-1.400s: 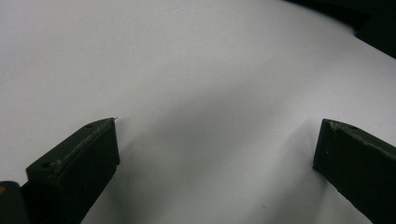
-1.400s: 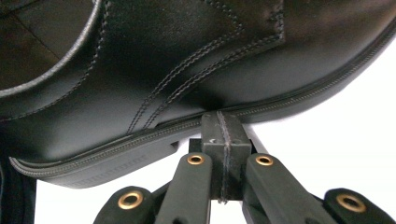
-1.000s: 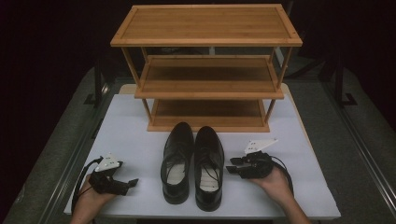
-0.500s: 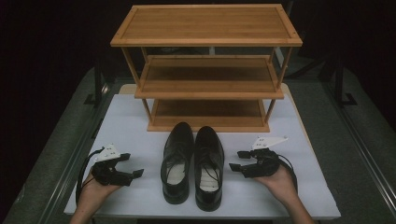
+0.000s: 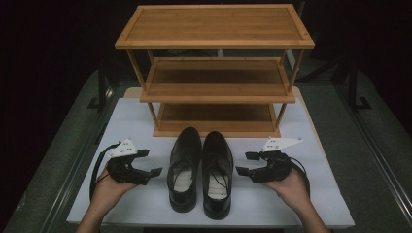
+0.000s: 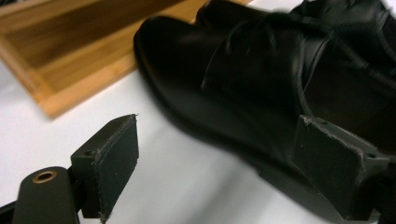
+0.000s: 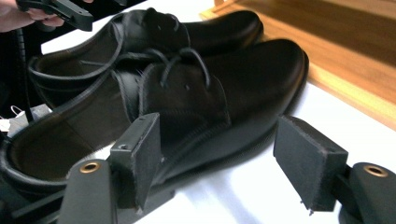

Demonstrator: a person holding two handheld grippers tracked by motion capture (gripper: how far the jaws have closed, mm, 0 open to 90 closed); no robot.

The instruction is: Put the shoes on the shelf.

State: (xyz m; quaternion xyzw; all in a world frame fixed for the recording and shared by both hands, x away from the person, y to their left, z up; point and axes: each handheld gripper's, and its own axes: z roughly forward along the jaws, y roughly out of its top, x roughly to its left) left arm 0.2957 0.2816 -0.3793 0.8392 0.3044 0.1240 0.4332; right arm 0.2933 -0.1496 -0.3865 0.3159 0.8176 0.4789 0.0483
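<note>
Risk first: smooth, rounded leather could slip from a pinch on the side wall, and one black shoe nudged would shove its twin, since the left shoe (image 5: 185, 170) and right shoe (image 5: 216, 172) lie touching, toes toward the wooden rack (image 5: 216, 87), mid-width on the white tabletop (image 5: 145, 204), nearer its front edge. Left gripper (image 5: 149, 164) and right gripper (image 5: 244, 163) flank the pair, jaws spread, empty, just beside each shoe's outer side, apparently not touching.
</note>
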